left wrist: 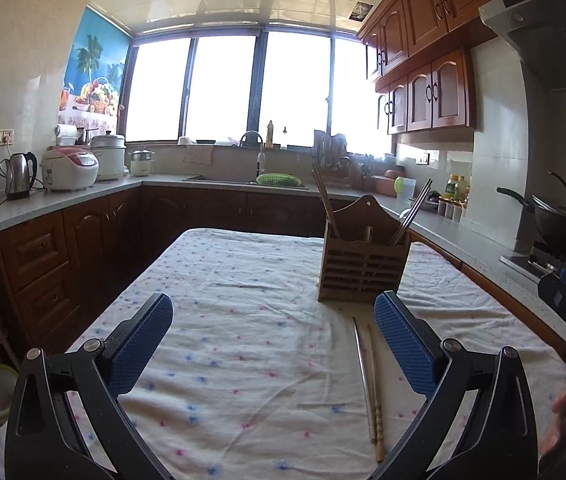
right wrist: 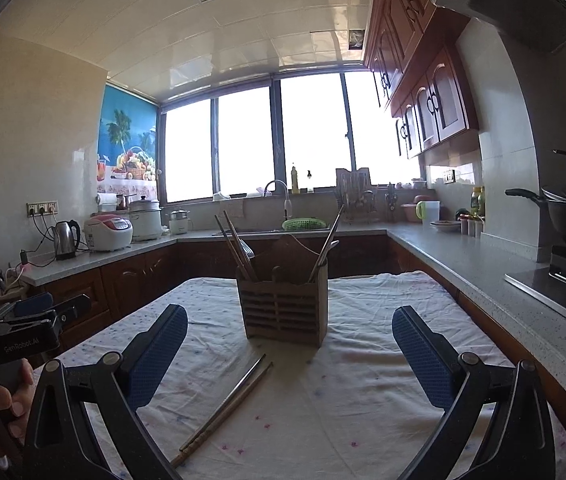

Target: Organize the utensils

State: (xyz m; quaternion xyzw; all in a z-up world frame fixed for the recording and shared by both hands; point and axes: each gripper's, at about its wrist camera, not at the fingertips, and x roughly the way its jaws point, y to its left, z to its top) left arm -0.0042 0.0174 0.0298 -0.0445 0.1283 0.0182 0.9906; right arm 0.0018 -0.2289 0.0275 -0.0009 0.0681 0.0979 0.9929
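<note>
A sunlit kitchen wraps round three sides, counters under a wide window, and in the middle stands a table (left wrist: 243, 320) under a flowered cloth. Toward its far edge, right of centre, sits a slatted wooden holder (left wrist: 363, 268), upright, with chopsticks already leaning out of its end compartments; it looks to be where the loose ones belong. Nearer the front edge two chopsticks (left wrist: 371, 384) lie side by side on the cloth, one metal, one wooden, well short of the holder. The left gripper (left wrist: 273, 344) hangs low over the cloth with its jaws spread wide and nothing between them, the pair lying just inside its right finger. The right gripper (right wrist: 289, 352) is likewise wide open and empty, aimed at the holder, the chopsticks slanting across below it.
</note>
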